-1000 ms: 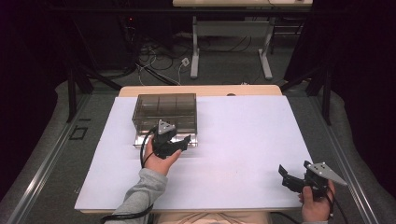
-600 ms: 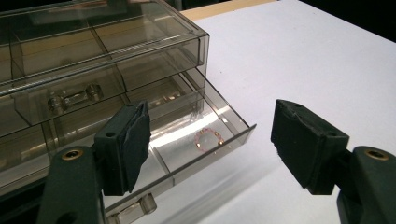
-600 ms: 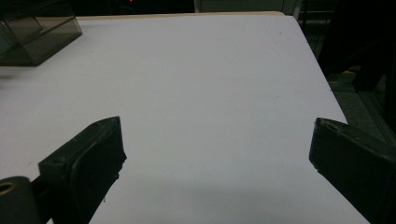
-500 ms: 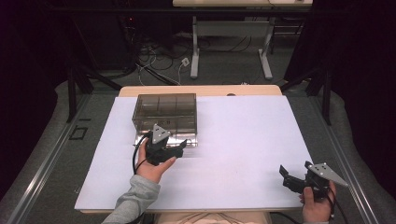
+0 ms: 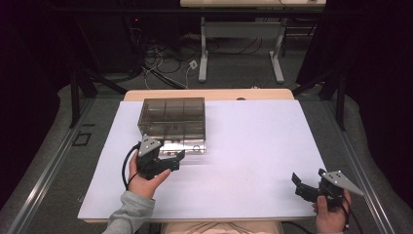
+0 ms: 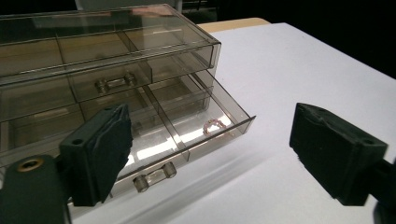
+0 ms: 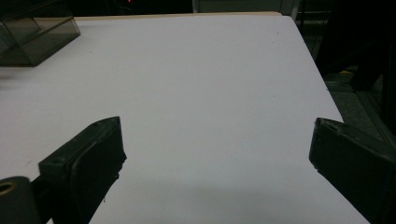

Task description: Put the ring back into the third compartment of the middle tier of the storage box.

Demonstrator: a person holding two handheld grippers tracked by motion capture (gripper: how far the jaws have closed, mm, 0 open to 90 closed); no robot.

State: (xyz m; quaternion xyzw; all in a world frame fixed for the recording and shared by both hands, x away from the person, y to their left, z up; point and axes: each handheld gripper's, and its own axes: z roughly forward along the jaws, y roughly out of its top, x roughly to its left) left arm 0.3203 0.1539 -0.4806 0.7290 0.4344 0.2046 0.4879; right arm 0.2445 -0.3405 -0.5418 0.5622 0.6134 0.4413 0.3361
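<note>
I can't make out what the small pinkish ring-shaped thing [image 6: 213, 125] in the drawer [image 6: 187, 126] is; it is tiny and half lost in glare on the clear floor. In my left gripper view the left jaw covers part of the drawer's front, and the box [image 6: 107, 60] is cut off at the left and top edges. From the right gripper view I get just a corner of the box [image 7: 35, 30] at the upper left.

The box [image 5: 173, 119] is smoky, see-through plastic, rectangular, split by thin walls into compartments. Its bottom drawer is pulled out toward me, with a small clear bar handle [image 6: 154, 177] on the front; the drawer above has a like handle [image 6: 113, 84] and sits closed. The ring thing lies in the open drawer's right-hand compartment, near its front wall.

My left gripper [image 5: 165, 158] hovers just in front of the open drawer, jaws apart, touching nothing. My right gripper [image 5: 311, 187] sits near the right front corner of the worktop [image 5: 258, 146], well apart from the box, jaws wide apart over bare surface. The jaws are matte black blocks.

The worktop is a smooth white sheet with a pale wood edge [image 5: 209, 94] showing at the far side. Beyond it lies a grey floor with cables [image 5: 165, 58], white table legs [image 5: 202, 53], and darkness around.
</note>
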